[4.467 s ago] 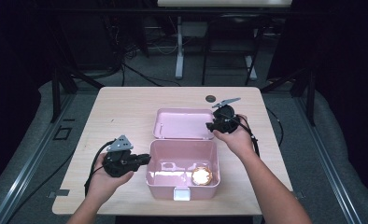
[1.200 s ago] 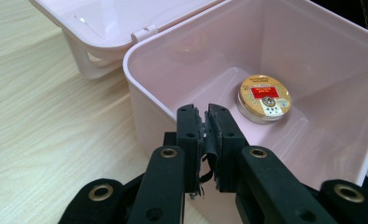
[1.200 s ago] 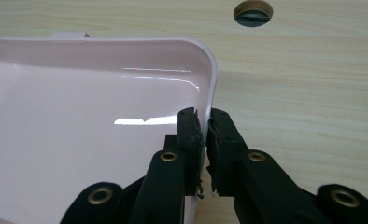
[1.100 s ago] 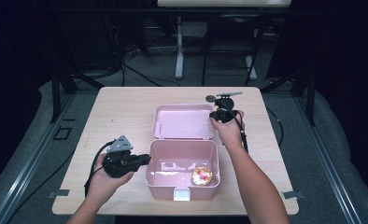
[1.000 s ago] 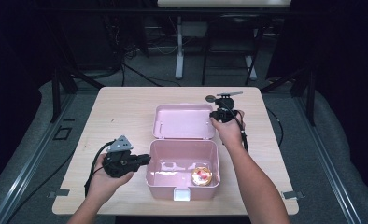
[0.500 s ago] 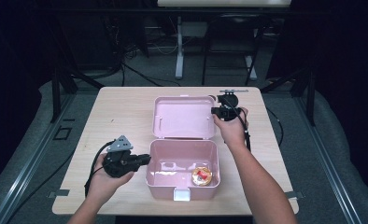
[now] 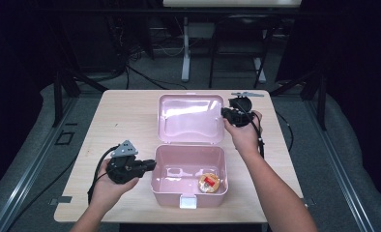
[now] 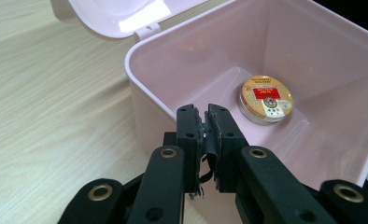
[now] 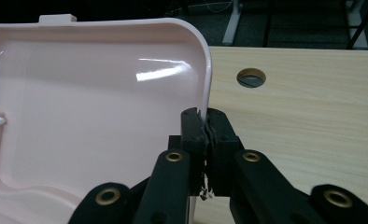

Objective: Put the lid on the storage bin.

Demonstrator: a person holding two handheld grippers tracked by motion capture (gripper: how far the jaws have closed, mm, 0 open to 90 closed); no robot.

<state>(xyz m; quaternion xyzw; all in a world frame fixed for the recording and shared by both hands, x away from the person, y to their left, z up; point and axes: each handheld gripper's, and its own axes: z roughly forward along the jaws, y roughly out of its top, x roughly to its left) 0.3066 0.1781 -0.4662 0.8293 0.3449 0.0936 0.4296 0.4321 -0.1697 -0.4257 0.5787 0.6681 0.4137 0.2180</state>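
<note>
- right tool point(image 9: 206, 116): jaws pinched narrow on the right edge of the lid point(image 7: 191, 118), one jaw on the inner face and one on the outer; the lid stands part-raised and tilted back from the hinge
- left tool point(image 8: 205, 114): jaws also narrow, clamped on the left wall of the box point(image 7: 169, 198) at the rim, one jaw inside and one outside; looks like it is bracing the box
- box sits near the front middle of the tabletop point(image 7: 121, 111), with the lid hinged at its far side
- step in hand, my read: swing the lid over to close it
- do it well: follow the hinge arc and don't pull sideways; the grip is near one corner, so the lid may twist
- hold the box wall firm so the base doesn't slide or tip
- let go before the lid meets the rim, or the jaw gets trapped inside; then press down at the front latch point(image 7: 187, 202)
- materials: box and lid are pale pink glossy plastic, thin-walled, with rounded corners; the lid's inner face shows glare and a moulded step
- tin point(image 8: 266, 99): round, flat, gold with a red label, lying on the box floor at the right front; low enough to clear the lid
- tabletop: light wood-grain laminate, matte, with a round cable hole point(image 9: 251, 77) beyond the lid
</note>
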